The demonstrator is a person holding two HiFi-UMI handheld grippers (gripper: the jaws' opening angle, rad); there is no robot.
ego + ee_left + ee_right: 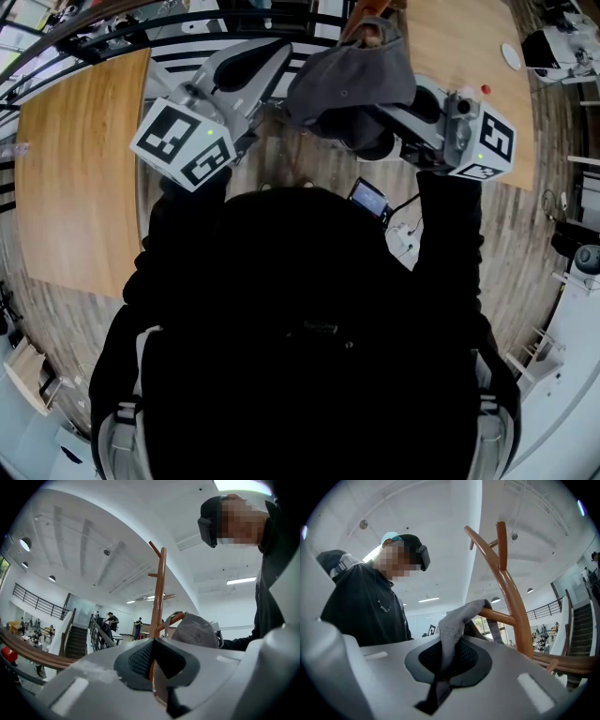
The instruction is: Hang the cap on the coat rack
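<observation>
right claw (446,645): pressed together, pinching a fold of the gray cap (352,80). The cloth runs up out of the pads toward the coat rack (516,606).
left claw (154,644): closed on the rack's post (158,592), which rises straight up from between its tips.
cap: up at the rack, draped over a wooden peg (499,616) and touching it. One edge is in your right claw. From your head camera it sits between your two claws and hides most of the rack's top.
coat rack: brown wood and upright, with pegs branching off the post at different heights. One bare peg stands above the one carrying the cap.
your arms: dark sleeves (450,216) reach forward to both claws, with the marker cubes facing up at you.
surface (75,187): light wood, low on your left. A second one like it lies to your right, past the right claw.
floor (525,244): wood planks, showing between and around the two surfaces.
background: a staircase (77,641) with a dark railing (37,603) and a few distant people, all well away from the rack.
</observation>
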